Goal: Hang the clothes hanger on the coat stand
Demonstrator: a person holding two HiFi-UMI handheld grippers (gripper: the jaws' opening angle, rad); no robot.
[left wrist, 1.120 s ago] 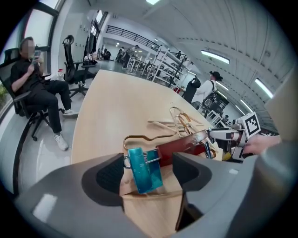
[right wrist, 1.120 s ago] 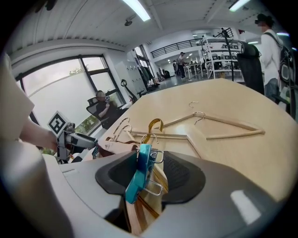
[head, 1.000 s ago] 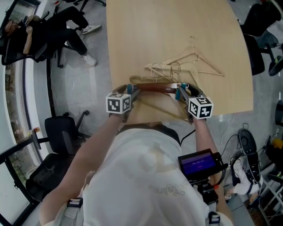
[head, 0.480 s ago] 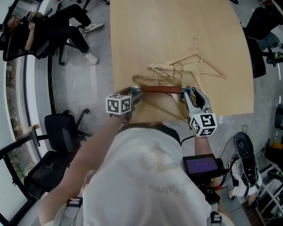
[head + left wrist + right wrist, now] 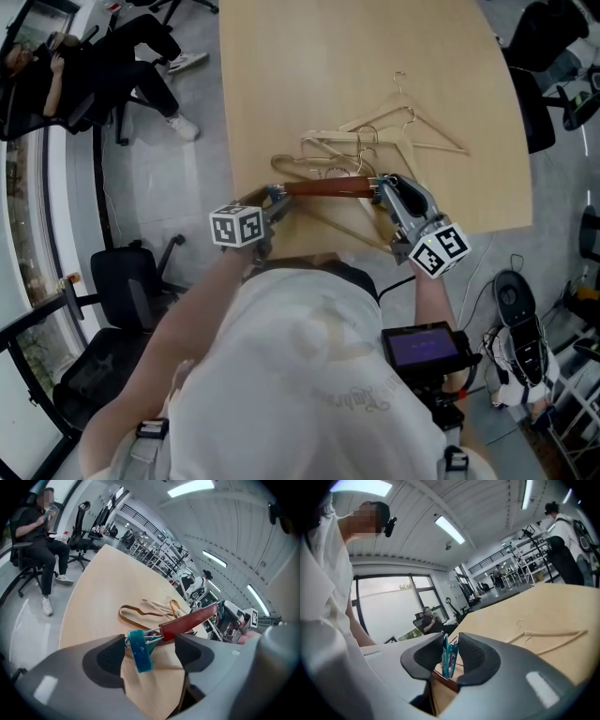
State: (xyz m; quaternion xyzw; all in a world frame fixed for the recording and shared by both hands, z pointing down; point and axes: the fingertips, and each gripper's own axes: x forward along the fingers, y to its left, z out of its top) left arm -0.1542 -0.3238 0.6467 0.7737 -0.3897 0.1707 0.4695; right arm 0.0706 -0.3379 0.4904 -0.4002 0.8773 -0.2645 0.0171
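A red-brown clip hanger (image 5: 328, 187) stretches between my two grippers over the near edge of the wooden table (image 5: 375, 66). My right gripper (image 5: 387, 190) has just been closing its jaws, and they now pinch the hanger's teal clip (image 5: 446, 657) at that end, held above the table. In the left gripper view the red-brown bar (image 5: 190, 620) runs off to the right. Its other teal clip (image 5: 139, 651) sits between the wide jaws of my left gripper (image 5: 152, 651), nearer the left pad, with a gap on the right side. My left gripper (image 5: 274, 199) is at the hanger's left end.
A loose pile of pale wooden and wire hangers (image 5: 375, 141) lies on the table just beyond the held hanger. Black office chairs (image 5: 131, 281) stand on the floor to the left, where a seated person (image 5: 94, 66) is. A small screen (image 5: 419, 347) hangs at my waist.
My right gripper has risen and tilted up, lifting the hanger's right end off the table, and its jaws have narrowed onto the teal clip. The left gripper has turned slightly in place.
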